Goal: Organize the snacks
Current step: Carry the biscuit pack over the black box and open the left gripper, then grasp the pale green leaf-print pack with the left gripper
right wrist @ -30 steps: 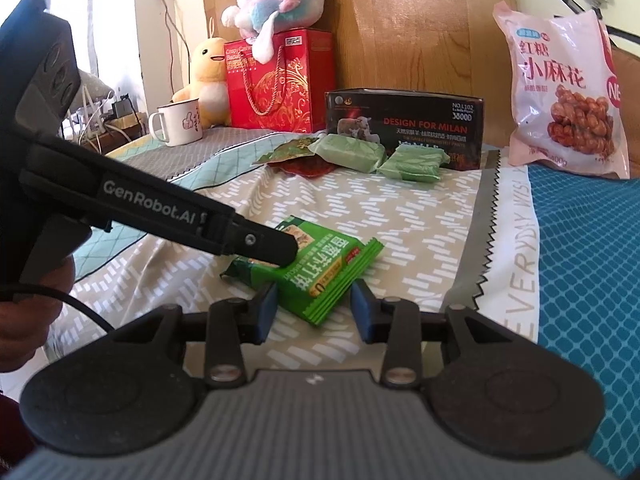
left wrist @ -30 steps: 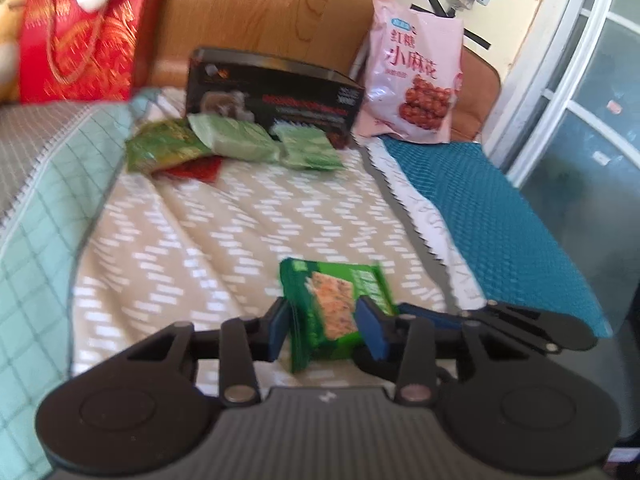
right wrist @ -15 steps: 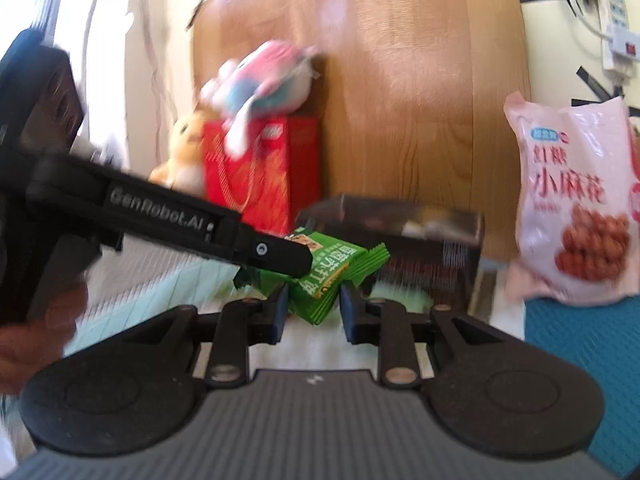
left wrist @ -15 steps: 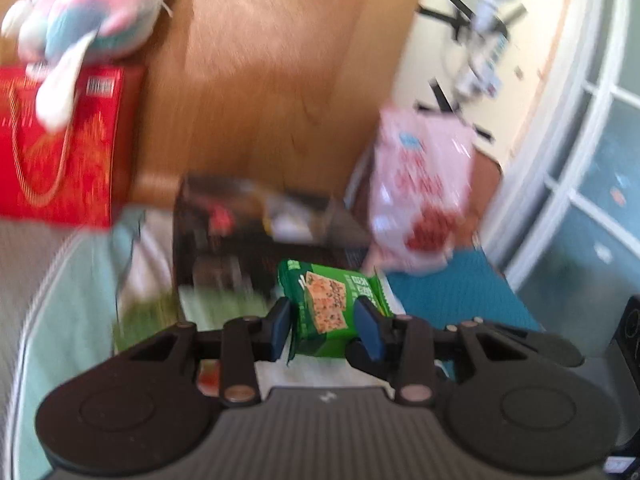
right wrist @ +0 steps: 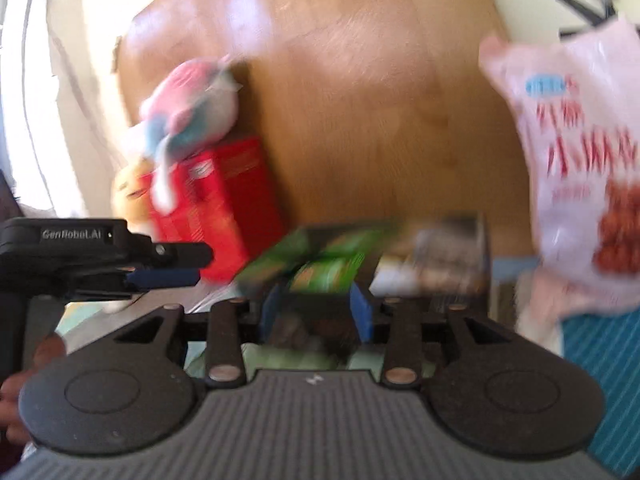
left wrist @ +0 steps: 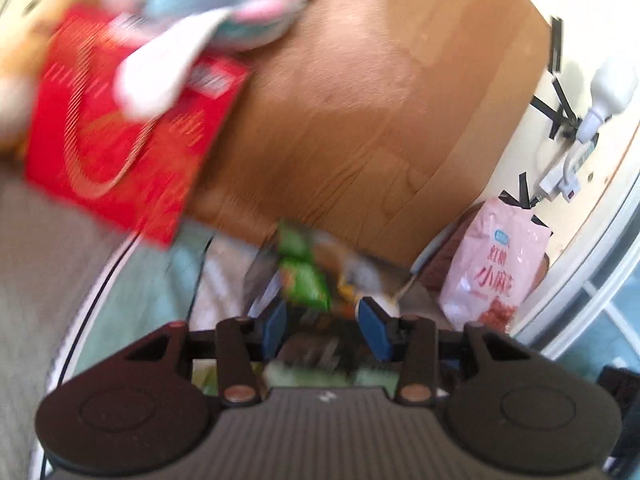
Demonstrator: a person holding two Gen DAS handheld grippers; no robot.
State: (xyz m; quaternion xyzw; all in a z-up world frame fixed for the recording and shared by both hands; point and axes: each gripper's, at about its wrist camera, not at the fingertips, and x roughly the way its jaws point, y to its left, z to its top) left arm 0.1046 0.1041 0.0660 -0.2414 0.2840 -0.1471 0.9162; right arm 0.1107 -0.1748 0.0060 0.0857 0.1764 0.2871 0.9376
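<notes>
Motion-blurred views, left gripper [left wrist: 323, 325] with its 2 blue pads parted and gripping nothing, small green foil snack packet [left wrist: 305, 278] just ahead over the long black cardboard box [right wrist: 440, 262], right gripper [right wrist: 316, 310] spread, contact with packet unclear, tall pink snack bag [left wrist: 494, 268] at right.

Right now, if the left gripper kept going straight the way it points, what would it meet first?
Probably the green snack packet just ahead of the left gripper, with the black box behind it. Motion blur makes depth uncertain.
</notes>
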